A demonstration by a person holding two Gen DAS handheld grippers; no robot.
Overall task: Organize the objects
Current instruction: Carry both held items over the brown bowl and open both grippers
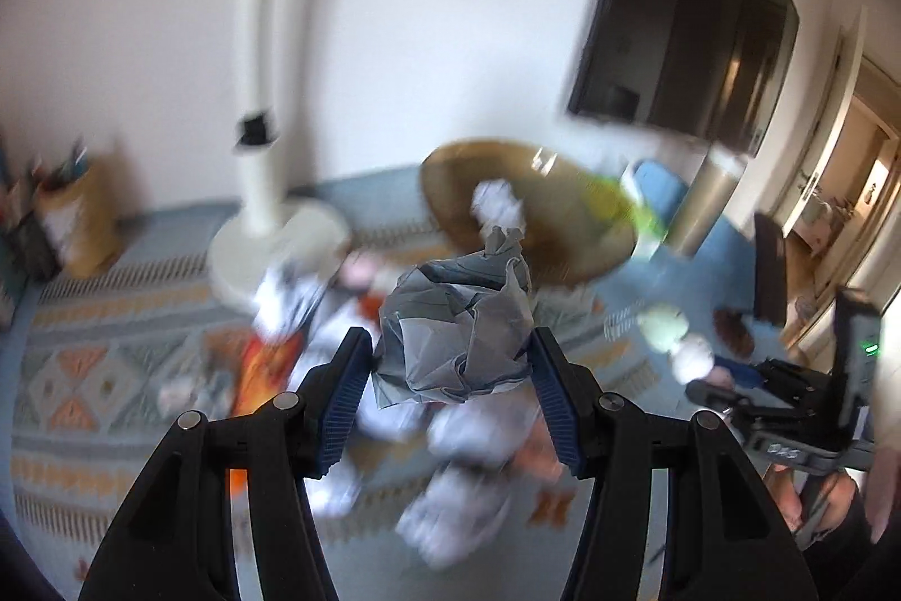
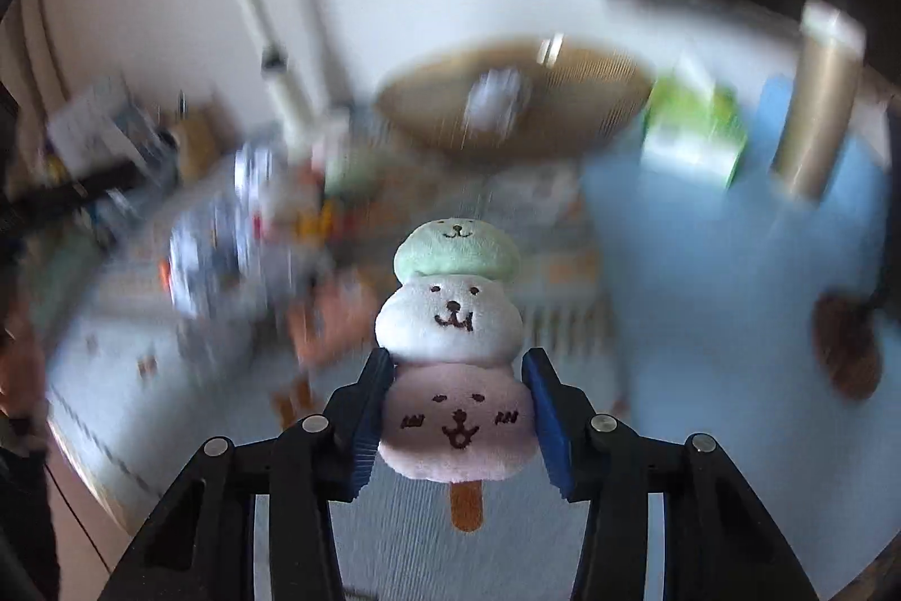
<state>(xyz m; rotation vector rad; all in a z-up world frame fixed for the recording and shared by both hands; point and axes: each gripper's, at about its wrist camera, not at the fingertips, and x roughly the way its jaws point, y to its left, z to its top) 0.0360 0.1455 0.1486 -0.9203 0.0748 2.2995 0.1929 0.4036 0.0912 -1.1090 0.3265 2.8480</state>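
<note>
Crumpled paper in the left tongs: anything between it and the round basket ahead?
Nothing visible. The crumpled paper is gripped by the left tongs, and the round basket sits just beyond, already holding one white wad.

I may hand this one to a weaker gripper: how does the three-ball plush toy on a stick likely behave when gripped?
The plush toy probably squashes easily: the right gripper pinches only its pink bottom ball. It seems light, since the white and green balls stand up unsupported. Its fuzzy fabric likely resists slipping.
</note>
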